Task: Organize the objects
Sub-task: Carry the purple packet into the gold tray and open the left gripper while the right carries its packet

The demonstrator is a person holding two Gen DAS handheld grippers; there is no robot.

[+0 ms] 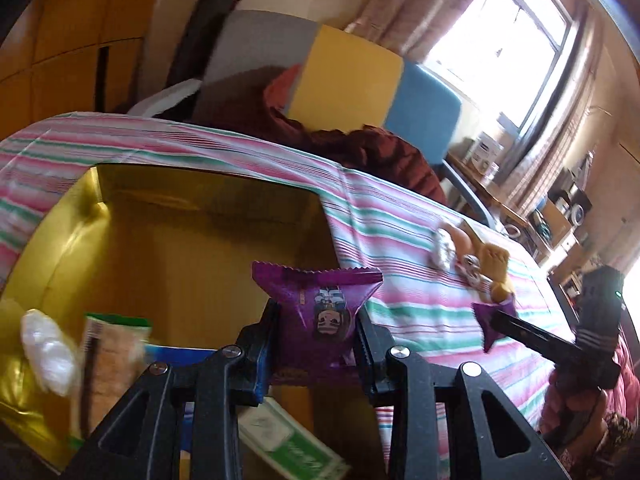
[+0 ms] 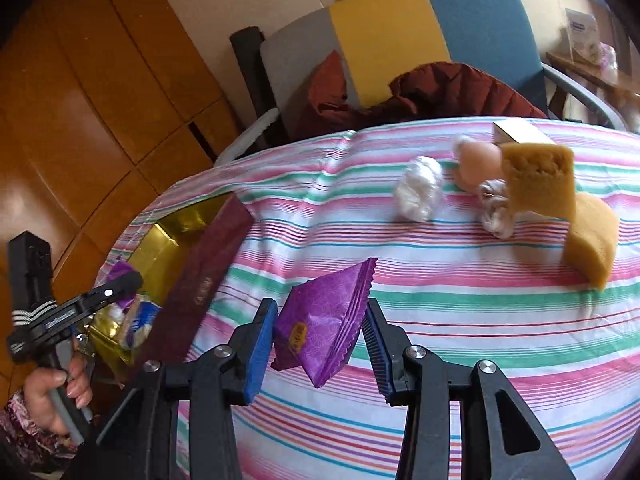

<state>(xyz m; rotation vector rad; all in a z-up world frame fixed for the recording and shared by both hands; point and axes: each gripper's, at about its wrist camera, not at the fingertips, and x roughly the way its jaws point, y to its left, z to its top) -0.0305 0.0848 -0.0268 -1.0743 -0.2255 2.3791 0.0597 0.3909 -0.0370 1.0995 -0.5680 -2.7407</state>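
My left gripper (image 1: 316, 328) is shut on a purple snack packet (image 1: 320, 304) and holds it over the open gold-lined box (image 1: 68, 232), which holds a white wrapped item (image 1: 48, 352), a green-edged packet (image 1: 116, 344) and a green-and-white carton (image 1: 292, 444). My right gripper (image 2: 322, 332) holds a second purple packet (image 2: 324, 328) between its jaws, above the striped cloth (image 2: 460, 300). The left gripper (image 2: 116, 288) also shows in the right wrist view, over the box (image 2: 168, 248). The right gripper (image 1: 504, 320) shows in the left wrist view with its packet.
On the cloth farther back lie two yellow sponges (image 2: 536, 176), a white wrapped ball (image 2: 420, 188), a peach round thing (image 2: 478, 164) and a silver-wrapped item (image 2: 494, 208). A dark red lid (image 2: 200, 284) stands beside the box. A chair with a maroon jacket (image 2: 452, 88) stands behind the table.
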